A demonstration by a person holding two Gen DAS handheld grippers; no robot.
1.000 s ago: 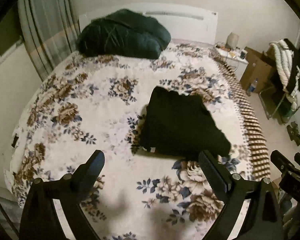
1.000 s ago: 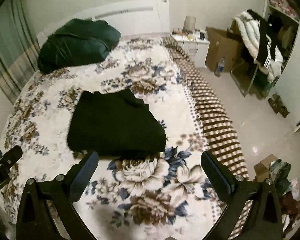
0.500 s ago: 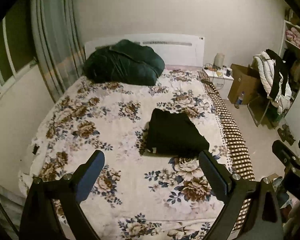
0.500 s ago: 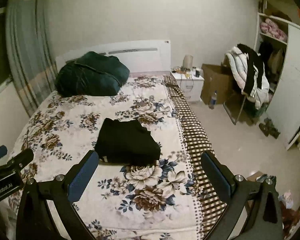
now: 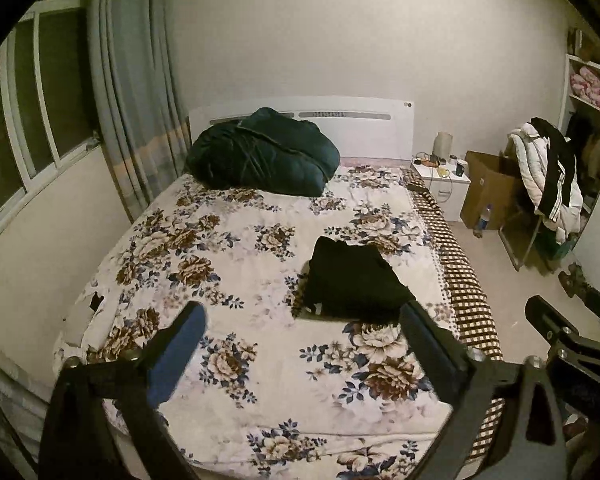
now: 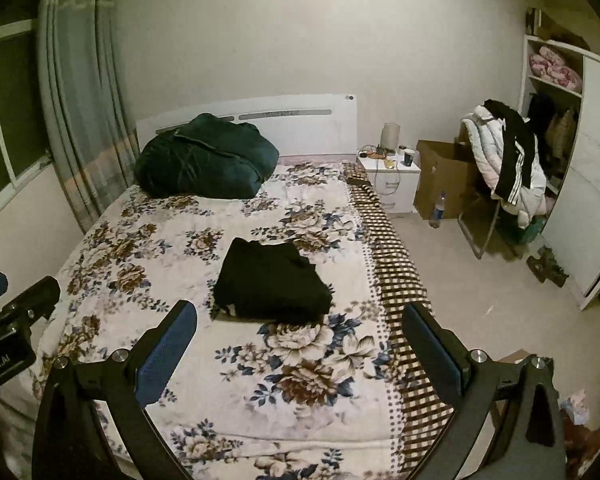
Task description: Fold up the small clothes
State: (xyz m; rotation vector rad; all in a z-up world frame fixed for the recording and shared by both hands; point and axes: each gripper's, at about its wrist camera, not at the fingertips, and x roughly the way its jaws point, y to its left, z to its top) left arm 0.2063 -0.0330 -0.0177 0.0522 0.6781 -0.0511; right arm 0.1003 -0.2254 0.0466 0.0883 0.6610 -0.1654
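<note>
Nearby, open cardboard box [image 6: 444, 176] on floor, contents hidden.

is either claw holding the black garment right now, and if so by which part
Nothing is held. The left claw and right claw both stand open and empty above the bed, and the folded black garment lies untouched on the floral bedspread.

Before you, a folded black garment [image 5: 356, 280] lies on a white bedspread [image 5: 236, 288] printed with brown and navy flowers, edged in brown-and-cream checks. A dark green quilt [image 5: 260, 152] sits by the white headboard [image 5: 364, 128]; grey-blue curtains [image 5: 132, 92] hang left.
</note>
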